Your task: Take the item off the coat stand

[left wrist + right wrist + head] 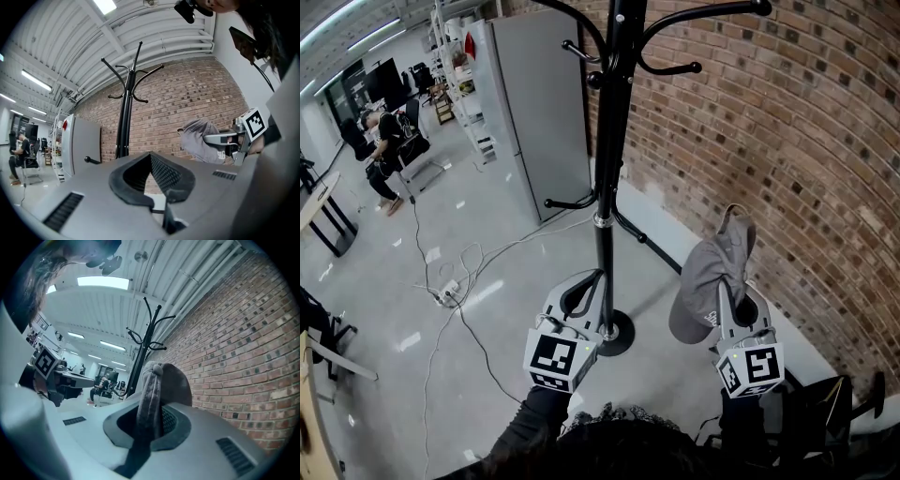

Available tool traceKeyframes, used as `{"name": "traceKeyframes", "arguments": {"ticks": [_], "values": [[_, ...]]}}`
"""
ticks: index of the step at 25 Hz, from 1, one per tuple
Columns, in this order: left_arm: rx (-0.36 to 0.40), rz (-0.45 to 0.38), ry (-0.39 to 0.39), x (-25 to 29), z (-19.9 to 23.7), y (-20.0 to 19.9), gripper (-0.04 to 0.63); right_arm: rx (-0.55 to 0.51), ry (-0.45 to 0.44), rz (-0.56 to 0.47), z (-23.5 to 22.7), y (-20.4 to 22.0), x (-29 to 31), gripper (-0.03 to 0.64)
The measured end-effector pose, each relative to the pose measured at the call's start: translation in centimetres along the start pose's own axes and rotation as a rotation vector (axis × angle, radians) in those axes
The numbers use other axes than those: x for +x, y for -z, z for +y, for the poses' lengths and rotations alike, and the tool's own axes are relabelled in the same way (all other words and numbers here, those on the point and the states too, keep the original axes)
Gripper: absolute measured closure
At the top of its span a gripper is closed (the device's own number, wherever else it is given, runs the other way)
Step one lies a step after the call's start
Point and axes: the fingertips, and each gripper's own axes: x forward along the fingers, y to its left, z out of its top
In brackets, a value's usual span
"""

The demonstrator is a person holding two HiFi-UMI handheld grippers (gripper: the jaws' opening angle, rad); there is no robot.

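Note:
The black coat stand (605, 187) rises in the middle of the head view, its hooks bare. A grey cap (708, 277) hangs to the right of the pole, clear of the stand, with my right gripper (736, 300) shut on its folded cloth. In the right gripper view the cap (159, 385) stands pinched between the jaws of the right gripper (152, 404), with the stand (140, 357) behind it. My left gripper (595, 277) sits low beside the pole, shut and holding nothing. The left gripper view shows the left gripper (150, 157), the stand (124, 122) and the cap (199, 140).
A brick wall (787, 141) runs along the right. A grey cabinet (539, 103) stands behind the coat stand. Cables (455, 281) lie on the floor at left. A person (384, 150) sits far off at left, near a table (319, 202).

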Motion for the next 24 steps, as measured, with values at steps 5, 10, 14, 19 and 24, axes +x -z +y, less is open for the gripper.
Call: {"name": "traceKeyframes", "arguments": {"ticks": [5, 10, 14, 19, 24], "values": [[0.002, -0.002, 0.001, 0.0, 0.0, 0.0, 0.588, -0.01, -0.011, 0.007, 0.4, 0.1, 0.1, 0.592], [-0.001, -0.005, -0.009, -0.2, 0.3, -0.1, 0.588, -0.011, -0.018, 0.012, 0.6, 0.1, 0.2, 0.594], [-0.005, -0.005, -0.014, -0.3, 0.6, -0.1, 0.588, -0.012, -0.022, 0.017, 0.7, 0.1, 0.4, 0.594], [-0.007, -0.004, -0.018, -0.3, 0.8, -0.1, 0.588, -0.012, -0.028, 0.019, 0.9, 0.0, 0.6, 0.594], [-0.007, -0.006, -0.022, -0.4, 1.0, -0.2, 0.588, -0.015, -0.031, 0.021, 1.1, -0.1, 0.8, 0.594]]}}
